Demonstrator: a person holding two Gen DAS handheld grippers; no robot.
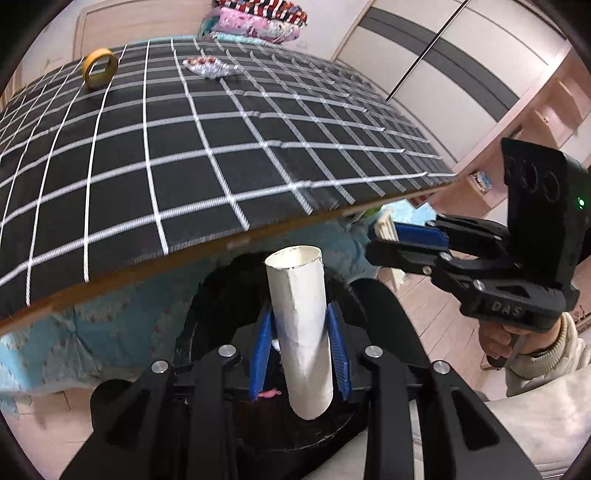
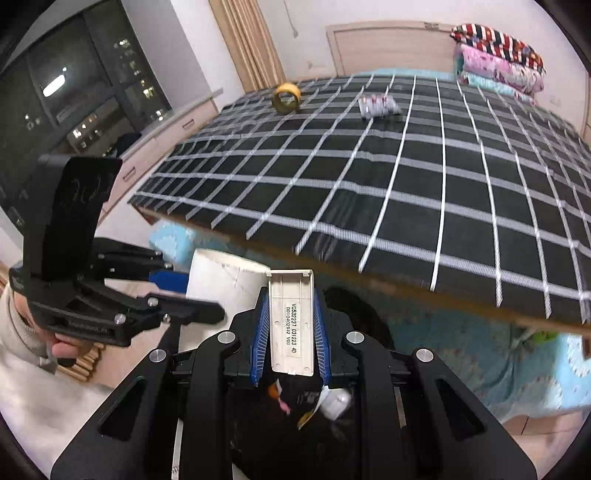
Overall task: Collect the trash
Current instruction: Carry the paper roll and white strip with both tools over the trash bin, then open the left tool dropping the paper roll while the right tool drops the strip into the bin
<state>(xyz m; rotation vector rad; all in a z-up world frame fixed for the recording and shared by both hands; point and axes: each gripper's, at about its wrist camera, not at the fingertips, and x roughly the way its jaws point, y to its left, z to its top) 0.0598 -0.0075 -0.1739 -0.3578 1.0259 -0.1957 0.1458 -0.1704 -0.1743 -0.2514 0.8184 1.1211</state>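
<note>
Left wrist view: left gripper [image 1: 300, 354] clamps a white cardboard tube [image 1: 300, 325] between its blue pads, tube upright, leaning slightly, open end at 12 o'clock. Below it sits the dark mouth of a black trash bag [image 1: 207, 295], with a small pink scrap [image 1: 269, 394] showing inside near the tube's base. Right gripper [image 1: 397, 236] enters from 3 o'clock, held by a hand in a pale sleeve [image 1: 502, 341], its blue pads pressed on a thin pale piece seen edge-on. Black-and-white checked board [image 1: 184, 147] fills the upper frame. On it at 11 o'clock a yellow tape ring [image 1: 99, 68] stands on edge; at 12 o'clock lies a silver blister pack of red pills [image 1: 210, 66]. Folded patterned blankets [image 1: 258, 18] sit at the far edge.

Right wrist view: right gripper [image 2: 291, 332] grips a flat off-white plastic cover with a printed label [image 2: 291, 321], pads tight on both long sides, held over the bag. Inside the bag at 6 o'clock: a small white cylinder-like piece [image 2: 336, 402] and orange and pink scraps [image 2: 279, 393]. Left gripper [image 2: 177, 291] sits at 9 o'clock with the tube [image 2: 225, 280] between its fingers, tube just beside the plastic cover. Tape ring [image 2: 286, 96] and blister pack [image 2: 378, 105] lie well apart from both grippers on the board [image 2: 406, 177]. Dark window [image 2: 74, 92] at 10 o'clock.
</note>
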